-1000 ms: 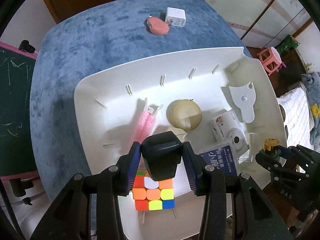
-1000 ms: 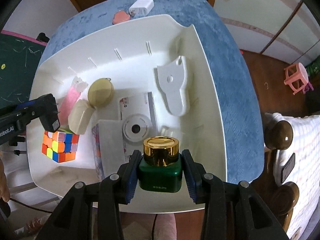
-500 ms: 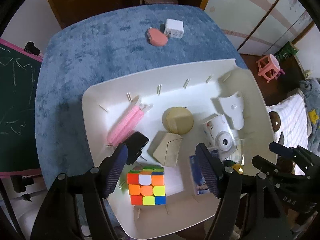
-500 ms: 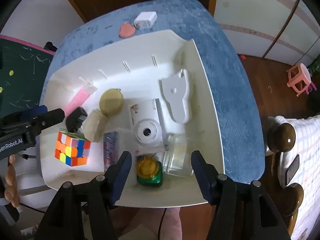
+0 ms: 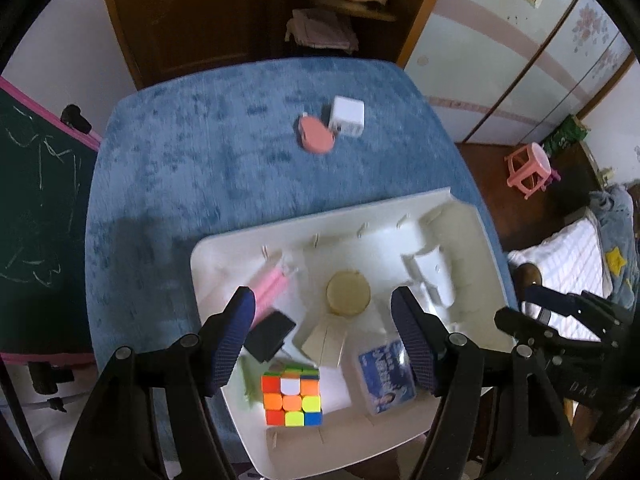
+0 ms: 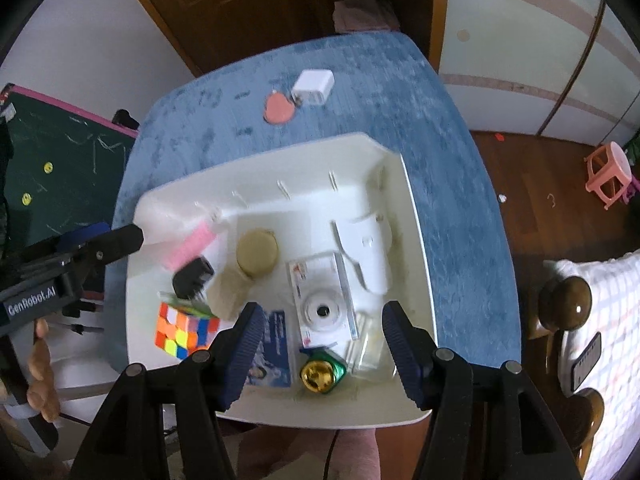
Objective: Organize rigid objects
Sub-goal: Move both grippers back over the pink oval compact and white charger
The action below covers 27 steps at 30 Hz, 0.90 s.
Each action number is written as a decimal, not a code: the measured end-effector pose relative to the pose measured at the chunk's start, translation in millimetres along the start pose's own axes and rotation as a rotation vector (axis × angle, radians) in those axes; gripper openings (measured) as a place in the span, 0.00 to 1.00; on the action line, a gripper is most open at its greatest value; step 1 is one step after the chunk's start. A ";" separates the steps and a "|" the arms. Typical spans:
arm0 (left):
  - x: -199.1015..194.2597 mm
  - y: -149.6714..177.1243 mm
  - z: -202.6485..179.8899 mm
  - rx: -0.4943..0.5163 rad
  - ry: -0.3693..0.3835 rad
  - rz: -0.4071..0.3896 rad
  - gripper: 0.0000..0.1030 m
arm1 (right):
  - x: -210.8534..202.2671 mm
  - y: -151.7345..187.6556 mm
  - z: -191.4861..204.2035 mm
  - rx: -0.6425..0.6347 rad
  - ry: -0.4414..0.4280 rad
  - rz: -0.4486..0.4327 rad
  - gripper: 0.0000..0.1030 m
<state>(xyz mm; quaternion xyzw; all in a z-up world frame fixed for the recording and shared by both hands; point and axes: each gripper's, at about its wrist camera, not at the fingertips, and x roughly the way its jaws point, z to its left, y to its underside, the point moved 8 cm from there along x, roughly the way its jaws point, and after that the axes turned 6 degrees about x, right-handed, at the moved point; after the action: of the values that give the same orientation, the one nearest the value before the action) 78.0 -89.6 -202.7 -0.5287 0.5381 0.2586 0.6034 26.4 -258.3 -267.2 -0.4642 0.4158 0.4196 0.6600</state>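
Observation:
A white tray point(image 5: 224, 252) point(image 6: 404, 184) on the blue table holds several objects: a colour cube point(image 5: 292, 400) point(image 6: 184, 330), a black adapter point(image 5: 269, 336) point(image 6: 193, 278), a pink brush point(image 5: 270, 288), a tan round case point(image 5: 348, 292) point(image 6: 257, 258), a white camera point(image 6: 326, 308) and a green bottle with a gold cap point(image 6: 320, 372). My left gripper point(image 5: 328, 344) is open and empty above the tray's left part. My right gripper point(image 6: 322, 354) is open and empty above the bottle.
A pink round case point(image 5: 316, 140) point(image 6: 280, 108) and a white charger point(image 5: 347, 115) point(image 6: 313, 87) lie on the blue table point(image 5: 180, 168) beyond the tray. A chalkboard point(image 5: 36, 216) stands left. A pink stool point(image 5: 528, 168) is on the floor right.
Both grippers opened and rose away from the tray. The left let go of the black adapter beside the cube. The right let go of the green bottle at the tray's near edge.

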 end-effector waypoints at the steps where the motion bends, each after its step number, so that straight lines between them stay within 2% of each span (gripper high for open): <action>1: -2.1 -5.9 0.4 -0.002 0.000 -0.007 0.72 | -3.7 -9.6 2.0 -0.004 -0.005 -0.005 0.61; 10: -27.6 -77.7 4.9 -0.025 -0.004 -0.113 0.72 | -45.8 -110.9 20.3 -0.052 -0.039 -0.098 0.61; 16: -31.8 -127.1 12.1 -0.060 -0.021 -0.176 0.76 | -68.5 -189.2 29.9 -0.070 -0.056 -0.167 0.69; 17: -30.4 -133.3 13.1 -0.068 -0.023 -0.182 0.76 | -68.9 -203.6 31.6 -0.070 -0.056 -0.175 0.73; 18: -28.1 -138.7 14.2 -0.075 -0.025 -0.187 0.76 | -66.9 -218.6 33.0 -0.067 -0.054 -0.179 0.76; 22: 0.2 -161.5 19.7 -0.113 -0.044 -0.180 0.76 | -42.1 -258.5 38.1 -0.060 -0.044 -0.155 0.76; 27: 58.8 -170.3 26.2 -0.135 -0.097 -0.116 0.76 | 31.7 -293.6 44.6 -0.026 -0.045 -0.037 0.76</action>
<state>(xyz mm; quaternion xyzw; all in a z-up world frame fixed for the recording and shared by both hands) 254.7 -133.1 -199.4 -0.5853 0.4582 0.2842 0.6055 319.0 -273.8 -209.5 -0.4708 0.3869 0.4228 0.6707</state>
